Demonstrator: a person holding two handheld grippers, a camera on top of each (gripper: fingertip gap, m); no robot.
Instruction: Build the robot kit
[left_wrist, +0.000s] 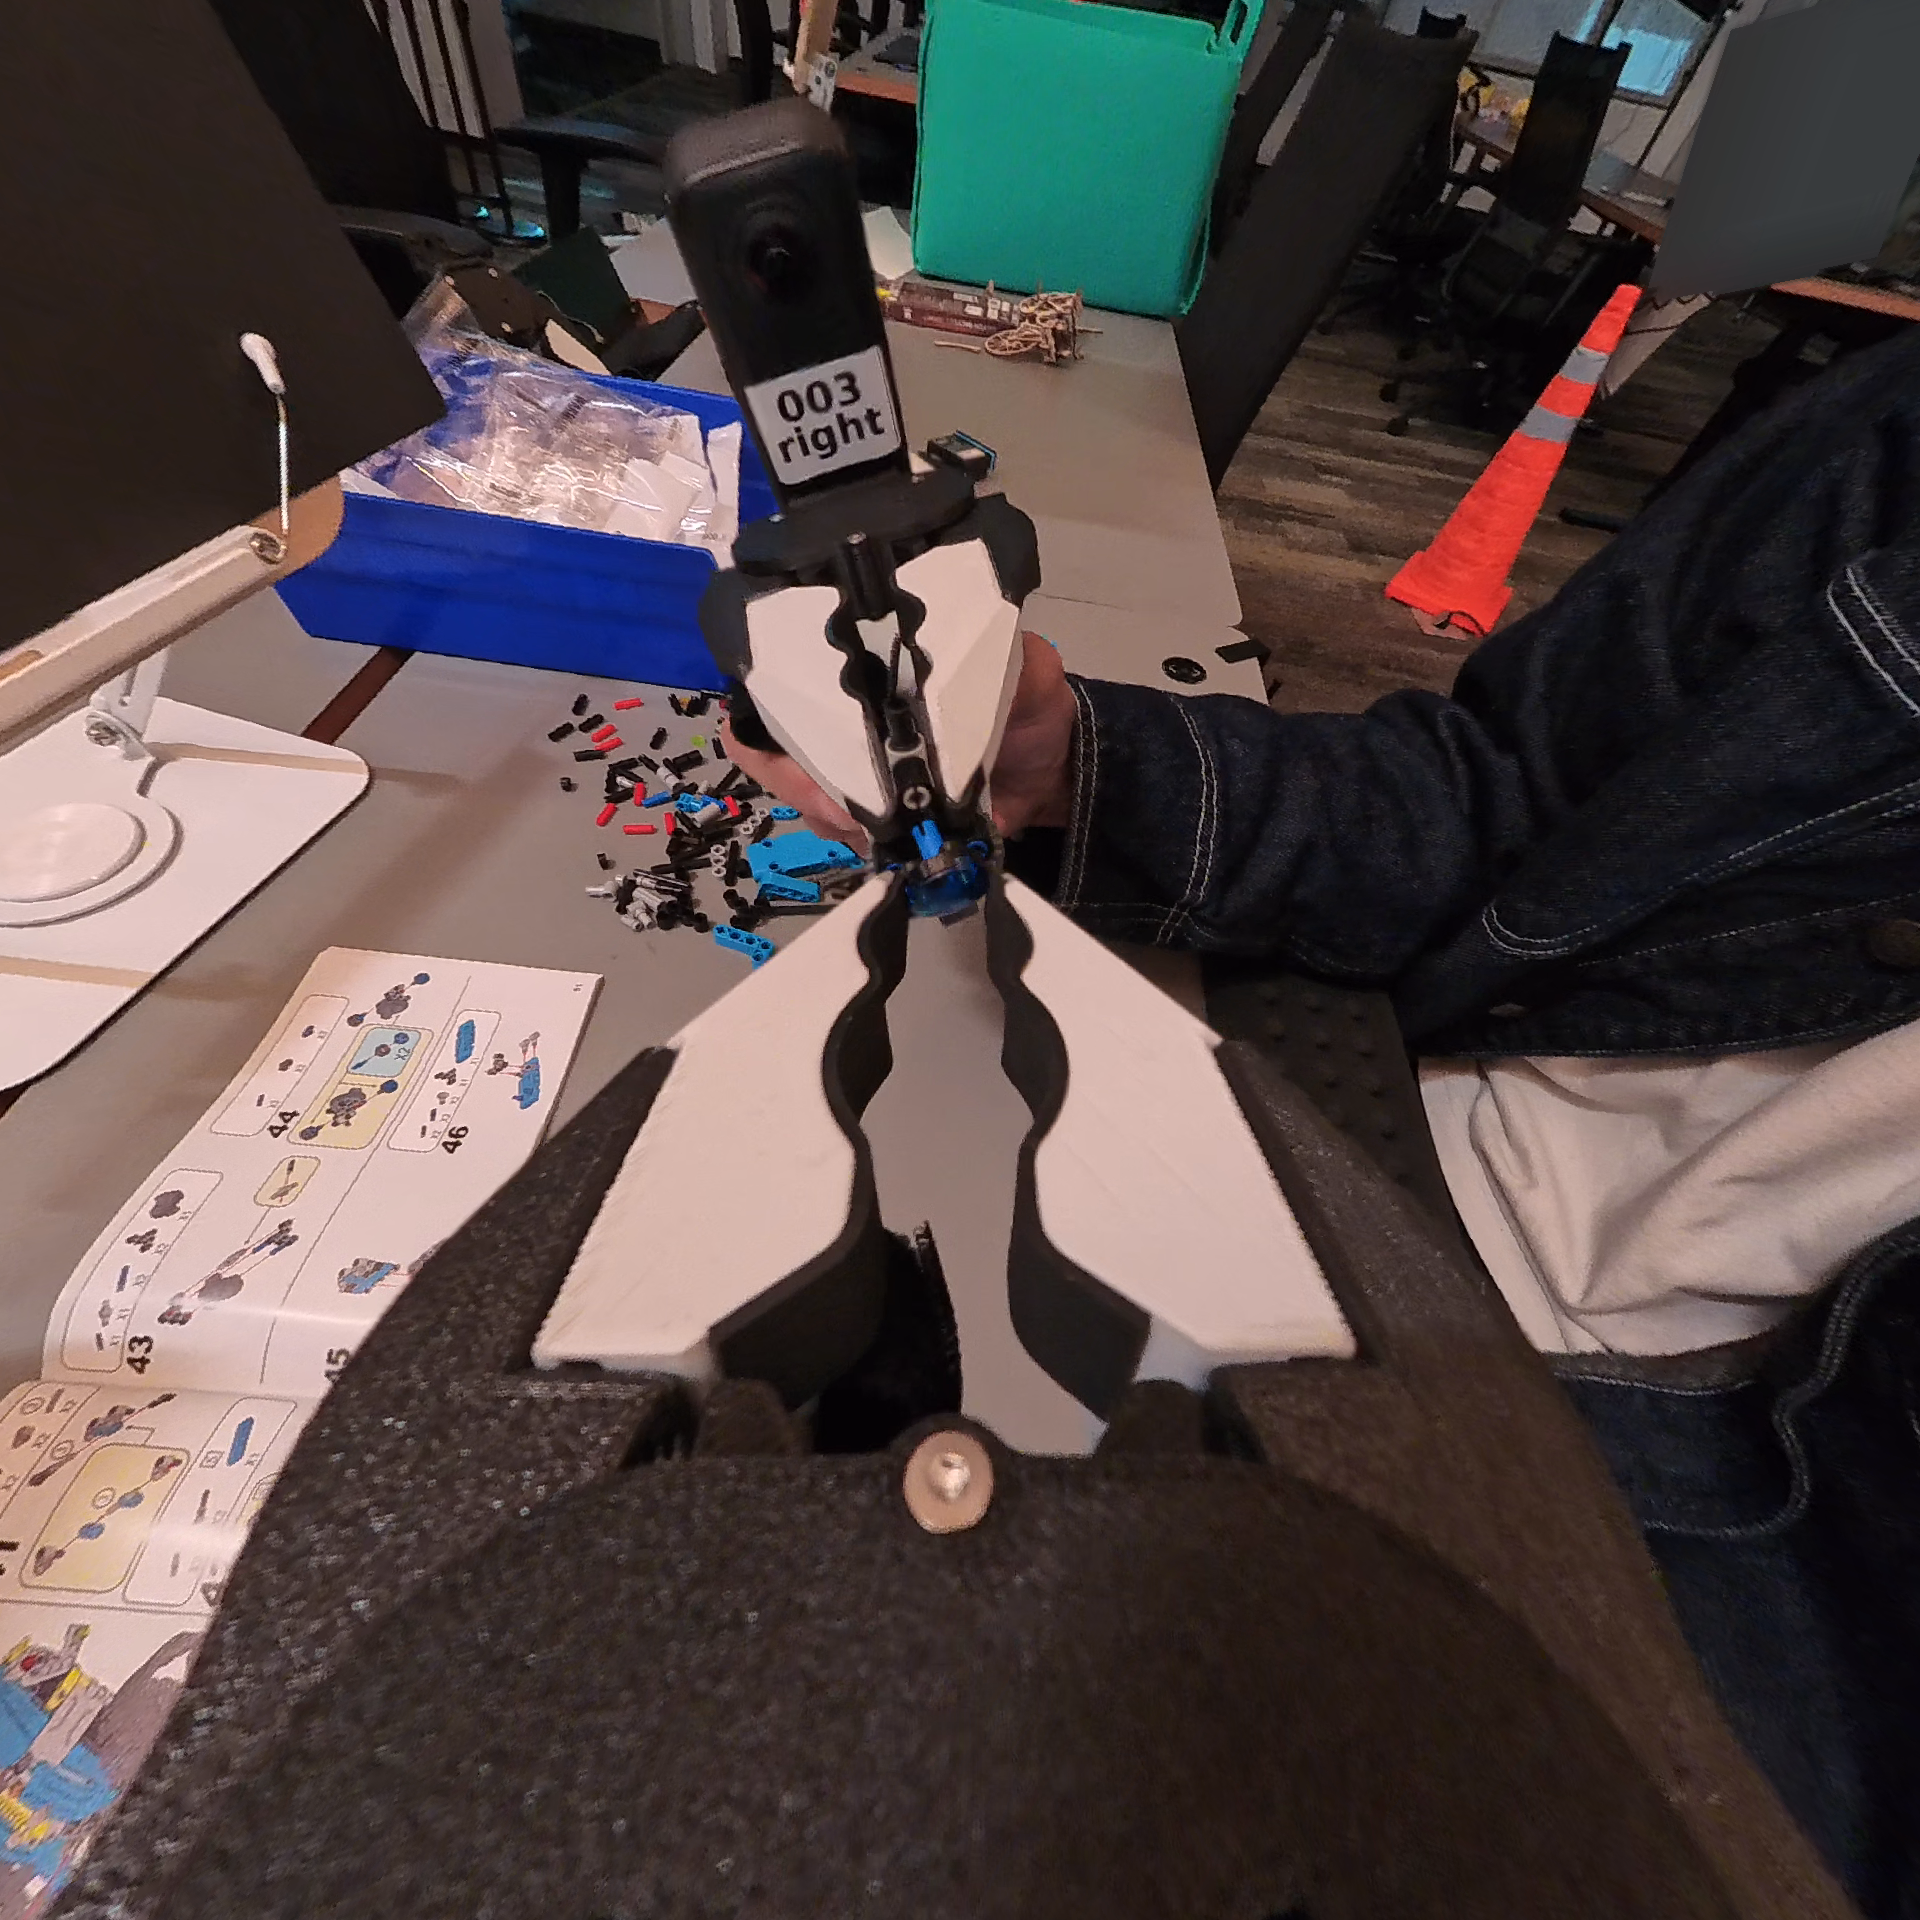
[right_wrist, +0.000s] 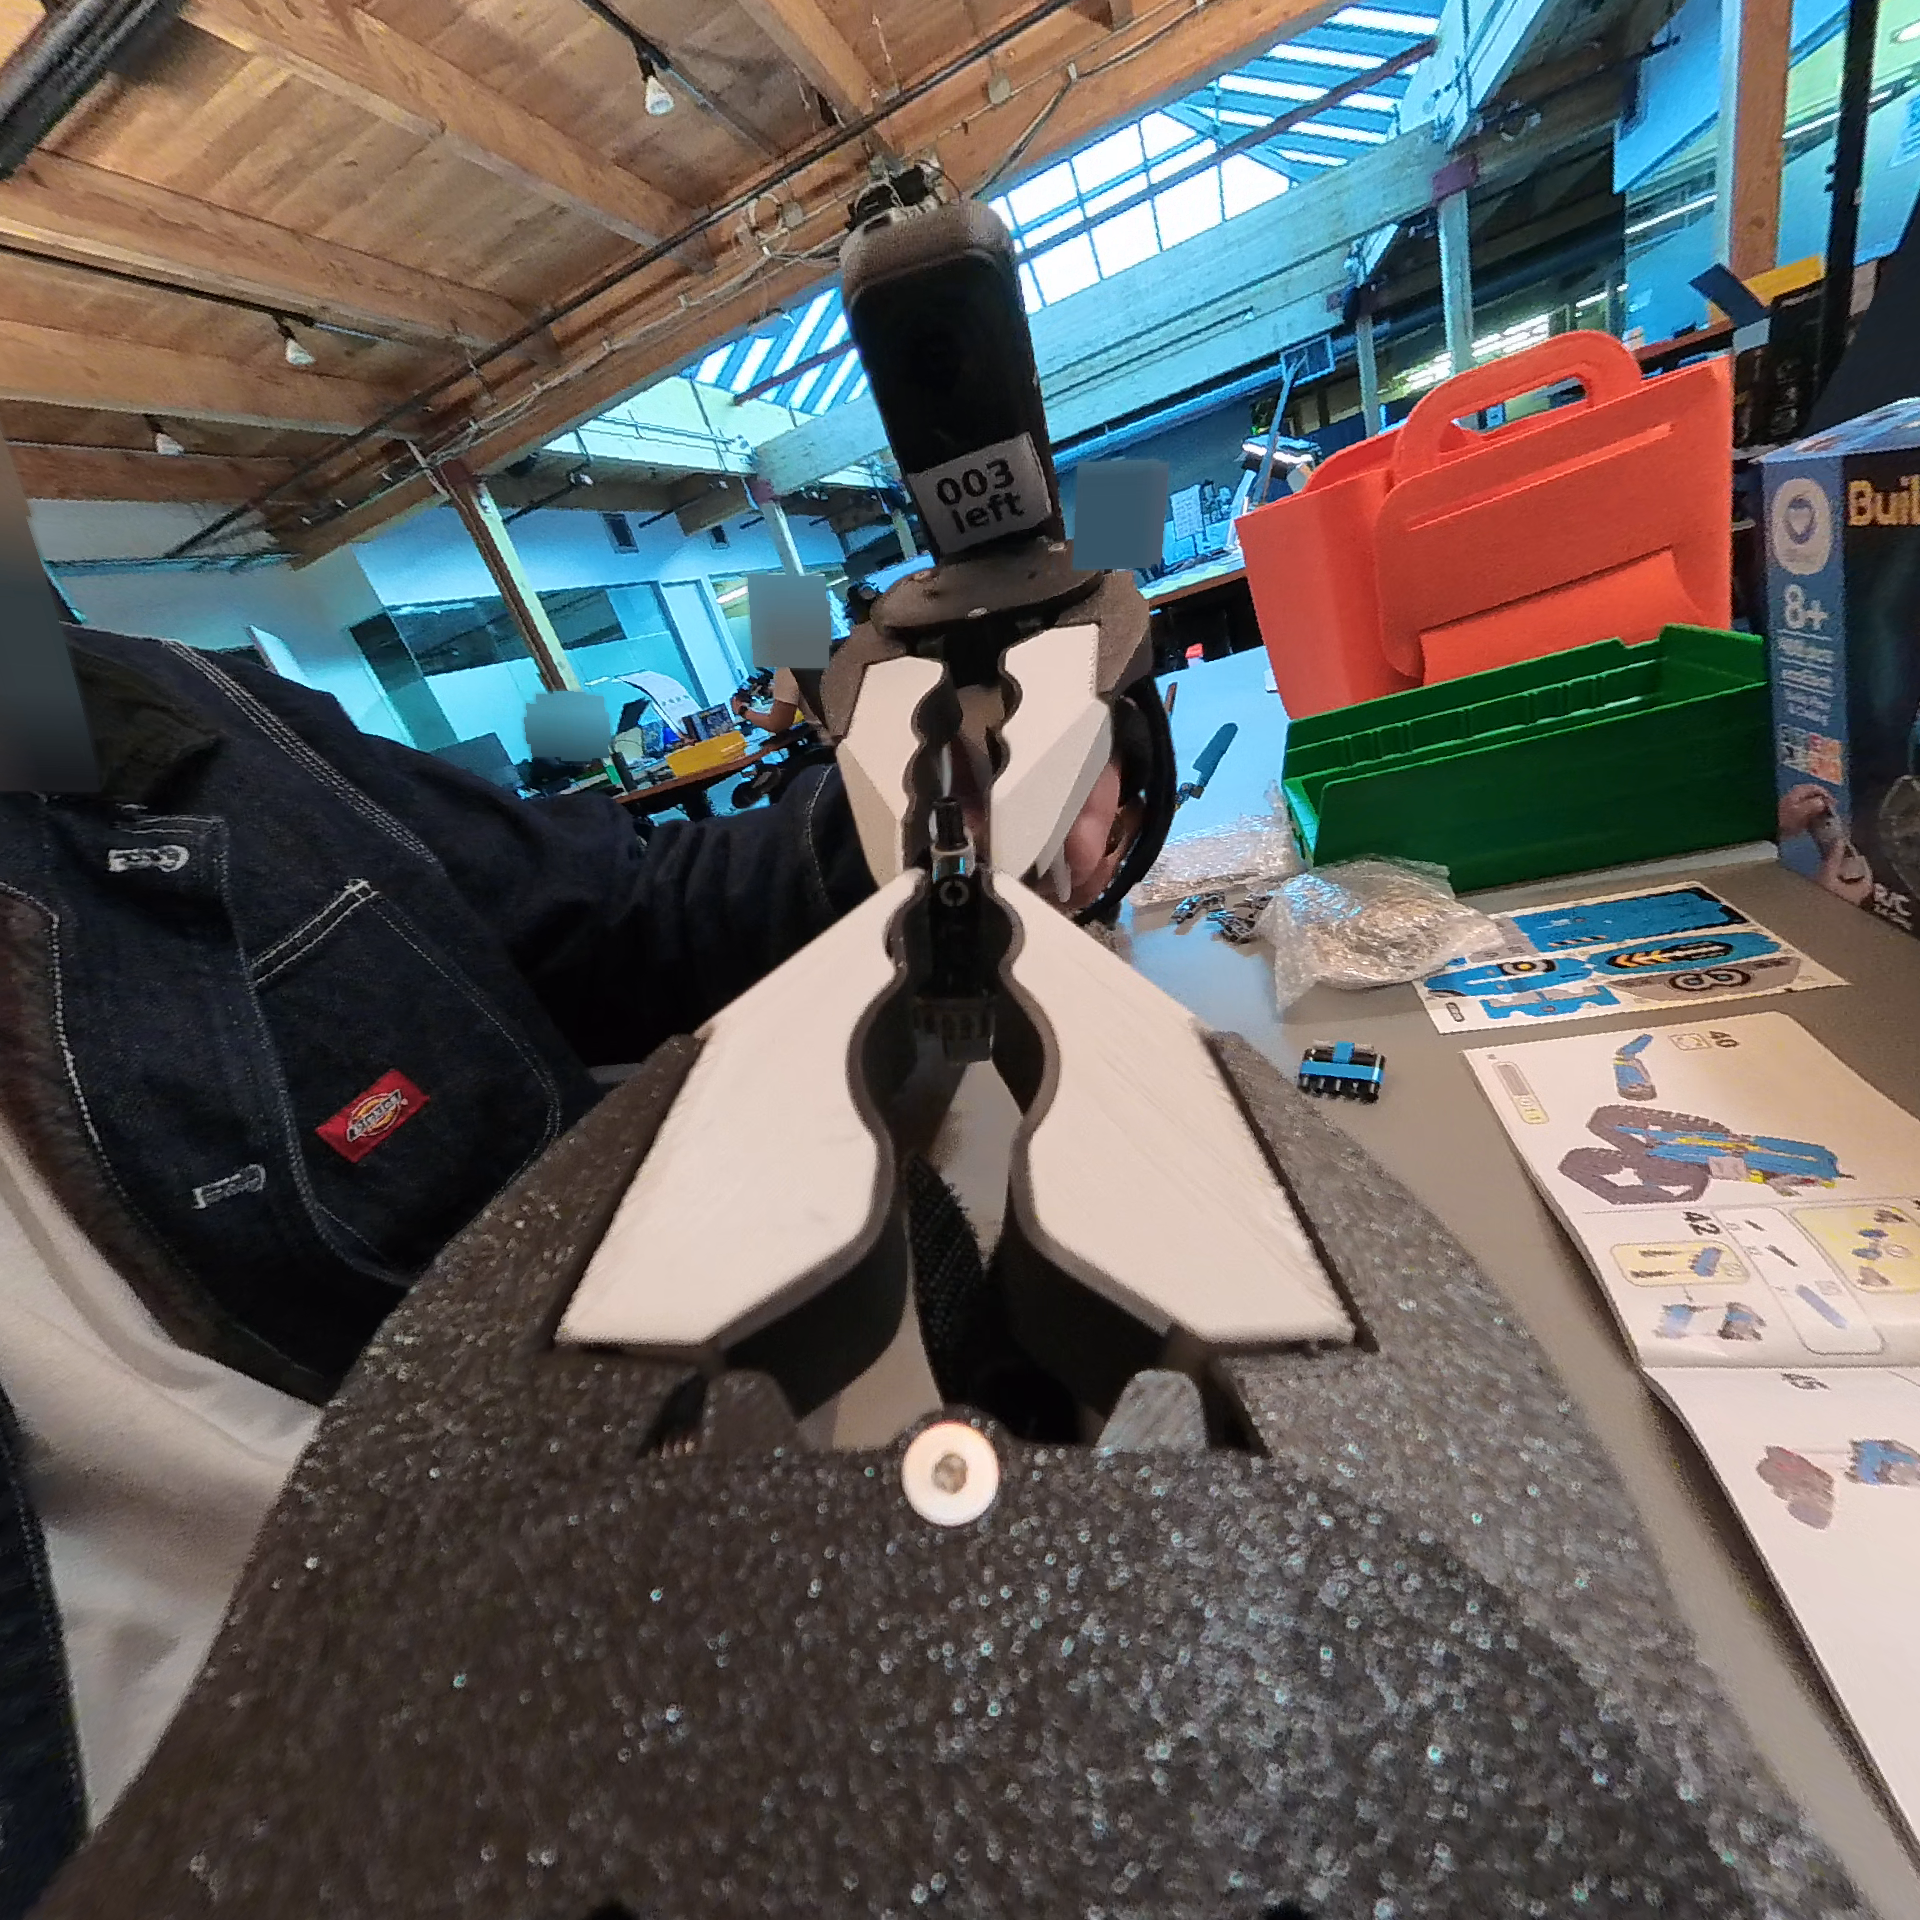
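Between the two sets of tips, up off the grey table, sat a small blue-and-black brick assembly. Left gripper pinched its blue end, right gripper clamped the black beam. Loose pieces and the instruction booklet lay below. I'd say squeezing gently and pushing straight was the safest bet.

Blue bin, green bin, orange case, traffic cone.
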